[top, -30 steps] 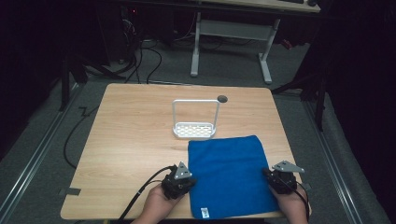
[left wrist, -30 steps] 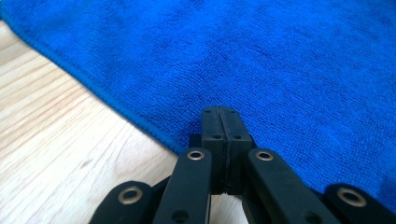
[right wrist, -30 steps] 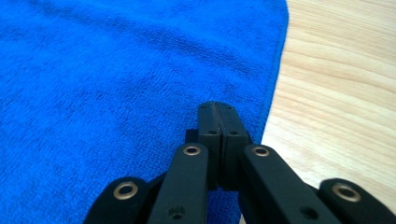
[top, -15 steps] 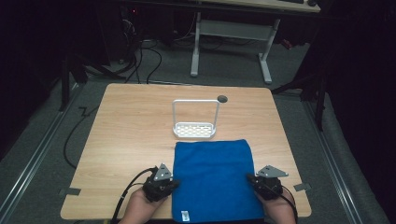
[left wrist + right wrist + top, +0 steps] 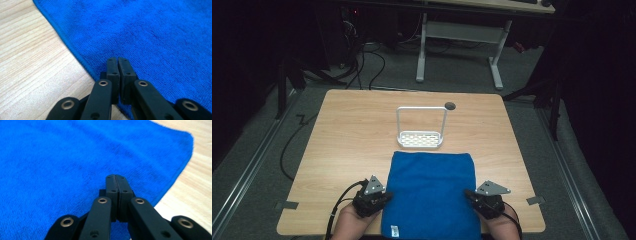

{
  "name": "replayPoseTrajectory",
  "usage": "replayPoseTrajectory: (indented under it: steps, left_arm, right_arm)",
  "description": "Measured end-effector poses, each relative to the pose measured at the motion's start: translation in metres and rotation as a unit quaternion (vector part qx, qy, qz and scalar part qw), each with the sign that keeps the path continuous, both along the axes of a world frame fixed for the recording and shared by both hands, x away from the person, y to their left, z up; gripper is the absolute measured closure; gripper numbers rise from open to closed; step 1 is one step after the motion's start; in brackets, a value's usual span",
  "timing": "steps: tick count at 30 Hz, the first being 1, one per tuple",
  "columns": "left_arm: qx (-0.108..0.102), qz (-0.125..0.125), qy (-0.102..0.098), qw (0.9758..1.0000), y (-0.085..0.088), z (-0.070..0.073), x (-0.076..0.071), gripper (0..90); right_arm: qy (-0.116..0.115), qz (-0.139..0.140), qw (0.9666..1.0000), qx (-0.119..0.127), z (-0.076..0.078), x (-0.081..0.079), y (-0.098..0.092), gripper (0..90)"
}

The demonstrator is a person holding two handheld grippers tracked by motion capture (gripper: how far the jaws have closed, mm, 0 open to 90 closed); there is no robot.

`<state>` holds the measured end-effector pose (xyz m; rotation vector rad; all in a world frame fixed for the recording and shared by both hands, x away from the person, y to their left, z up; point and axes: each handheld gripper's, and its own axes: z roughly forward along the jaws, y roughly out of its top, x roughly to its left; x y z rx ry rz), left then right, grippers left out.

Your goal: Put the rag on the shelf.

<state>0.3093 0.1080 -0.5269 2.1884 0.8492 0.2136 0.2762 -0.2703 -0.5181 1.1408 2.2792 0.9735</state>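
Observation:
A blue towel [image 5: 429, 192] lies flat on the wooden table [image 5: 352, 145], its near end at the front edge with a white tag showing. My left gripper [image 5: 385, 196] is at the towel's left edge, and in the left gripper view the gripper [image 5: 117, 61] has its jaws shut, tips down on the towel [image 5: 150, 32] just inside the hem. My right gripper [image 5: 468, 193] is at the towel's right edge, and in the right gripper view the gripper [image 5: 116, 178] is likewise shut with its tips on the towel [image 5: 62, 157]. I see no cloth between either pair of jaws.
A white wire rack [image 5: 421, 131] with a perforated base stands just beyond the towel's far edge. A small dark hole [image 5: 450, 105] sits in the table behind it. Bare wood lies to the left and right of the towel.
Both grippers have moved left and toward the near edge, and the towel has slid with them. It now lies square and centred instead of skewed to the right.

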Motion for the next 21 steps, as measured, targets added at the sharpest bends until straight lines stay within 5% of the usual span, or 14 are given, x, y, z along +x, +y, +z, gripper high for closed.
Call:
replayPoseTrajectory:
  steps: [4, 7, 9, 12, 17, 21]
  left_arm:
    - [0.003, -0.005, -0.006, 1.0, -0.002, 0.001, -0.001, 84.3]
    - [-0.017, -0.002, -0.02, 0.9997, -0.005, 0.004, 0.002, 78.6]
    - [-0.029, 0.01, -0.039, 0.9988, -0.011, 0.007, 0.015, 77.1]
    - [-0.038, 0.017, -0.041, 0.9983, -0.016, 0.009, 0.026, 76.9]
    - [-0.005, 0.013, -0.026, 0.9996, -0.025, -0.002, 0.037, 77.2]
    - [-0.006, 0.015, -0.027, 0.9995, -0.022, -0.003, 0.034, 77.9]
  right_arm:
    - [0.0, -0.008, 1.0, 0.001, 0.0, 0.001, -0.003, 90.0]
    - [-0.001, -0.013, 0.9999, -0.005, -0.001, 0.003, -0.006, 90.0]
    - [-0.009, -0.027, 0.9996, -0.008, 0.0, 0.007, -0.009, 90.0]
    - [-0.009, -0.036, 0.9993, -0.006, -0.001, 0.011, -0.011, 90.0]
    - [-0.005, -0.046, 0.9987, -0.023, -0.005, 0.019, -0.013, 90.0]
    - [-0.002, -0.05, 0.9982, -0.033, -0.008, 0.026, -0.011, 90.0]
